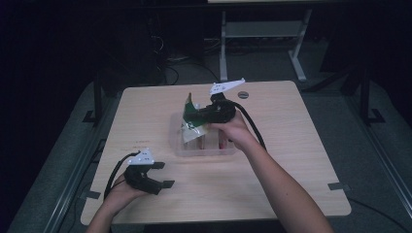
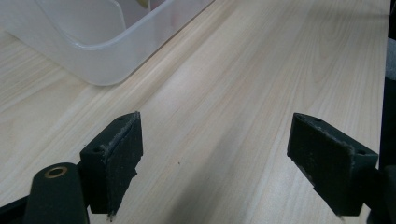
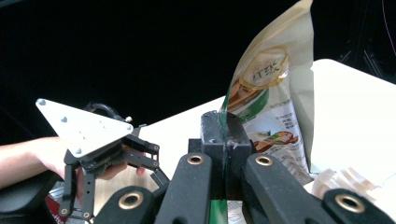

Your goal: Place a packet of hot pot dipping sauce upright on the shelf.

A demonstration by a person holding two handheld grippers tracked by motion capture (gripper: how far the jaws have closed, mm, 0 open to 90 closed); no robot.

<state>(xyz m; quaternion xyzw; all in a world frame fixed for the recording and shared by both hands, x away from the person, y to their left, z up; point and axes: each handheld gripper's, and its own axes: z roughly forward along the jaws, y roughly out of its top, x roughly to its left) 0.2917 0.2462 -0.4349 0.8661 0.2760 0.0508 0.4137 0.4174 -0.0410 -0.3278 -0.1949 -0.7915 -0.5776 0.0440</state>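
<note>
A green and cream snack bag [image 1: 190,112] hangs upright over a clear plastic bin [image 1: 180,148] at the middle of the table. My right gripper [image 1: 198,115] is shut on the bag's edge. In the right gripper view the jaws [image 3: 225,128] press together on the bag [image 3: 271,88], which rises above them. My left gripper [image 1: 164,174] rests near the table's front left, open with nothing between its fingers. The left gripper view has its jaws [image 2: 217,128] wide apart over bare wood, and a corner of the bin [image 2: 98,70] lies ahead at the upper left.
The bin holds several packets, one reddish [image 1: 221,141]. A round grey grommet [image 1: 243,94] sits in the wooden table [image 1: 291,160] near its far edge. A white table frame [image 1: 223,48] stands on the dark floor behind.
</note>
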